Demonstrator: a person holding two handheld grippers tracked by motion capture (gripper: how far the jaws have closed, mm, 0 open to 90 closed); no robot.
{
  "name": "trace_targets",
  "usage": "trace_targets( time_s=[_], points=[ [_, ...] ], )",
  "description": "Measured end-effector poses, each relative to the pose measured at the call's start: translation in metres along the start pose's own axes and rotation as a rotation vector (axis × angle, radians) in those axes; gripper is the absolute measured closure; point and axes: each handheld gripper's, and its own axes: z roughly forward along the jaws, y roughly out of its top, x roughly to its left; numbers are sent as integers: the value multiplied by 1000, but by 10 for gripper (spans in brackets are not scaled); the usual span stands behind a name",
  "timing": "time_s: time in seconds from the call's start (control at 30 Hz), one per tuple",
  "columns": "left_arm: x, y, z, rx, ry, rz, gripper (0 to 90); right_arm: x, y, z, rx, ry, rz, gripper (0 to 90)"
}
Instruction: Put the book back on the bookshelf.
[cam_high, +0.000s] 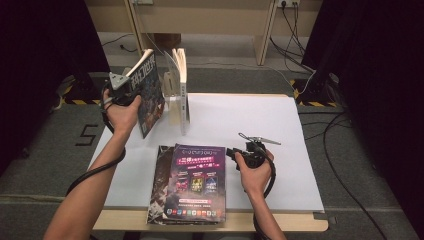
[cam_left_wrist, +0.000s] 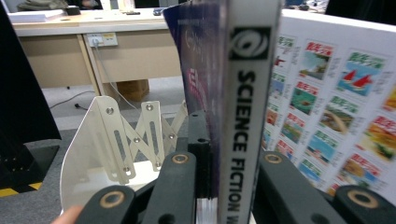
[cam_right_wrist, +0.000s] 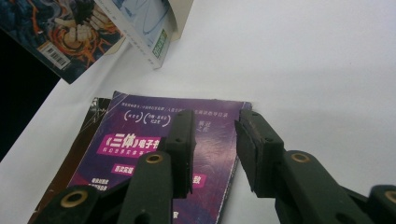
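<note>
Magazine held upright at the upper left, right tongs idle over the stack.

In the high view we see the left gripper (cam_high: 129, 82) clamped on a science fiction magazine (cam_high: 150, 95), held upright above the table's left edge, just left of the white bookstand (cam_high: 176, 95) and the books (cam_high: 182, 75) standing in it. In the left gripper view its jaws pinch the magazine's lower spine (cam_left_wrist: 243, 116) — the stand's slotted plate (cam_left_wrist: 116, 140) shows to the lower left. The right gripper (cam_high: 239, 152) hovers at middle right with its jaws part open on nothing (in its own view they frame the corner of the purple magazine (cam_right_wrist: 159, 154)). That stack (cam_high: 192, 182) lies flat at the near edge; the white table (cam_high: 270, 125) lies bare to its right — open room there.
</note>
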Motion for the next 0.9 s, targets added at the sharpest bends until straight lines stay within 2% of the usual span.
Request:
trace_targets(
  time_s=[0.17, 0.2, 0.3, 0.4, 0.57, 0.7, 0.9],
  points=[
    [0, -9, 12, -2, 23, 33, 818, 0, 0, 0, -1, -2, -1, 673],
    [1, -10, 12, -14, 26, 35, 817, 0, 0, -1, 1, -2, 1, 673],
    [0, -9, 11, -3, 24, 40, 815, 0, 0, -1, -1, -2, -1, 674],
    [0, -10, 8, 27, 16, 26, 812, 0, 0, -1, -2, 0, -3, 674],
    [0, -13, 3, 96, -38, -18, 803, 0, 1, -2, -8, 1, -5, 673],
    [-1, -14, -1, 115, -61, -24, 798, 0, 1, -3, -8, 1, -2, 673],
    [1, -9, 0, 144, -67, -43, 786, 0, 1, -3, -9, 0, -4, 672]
  ],
)
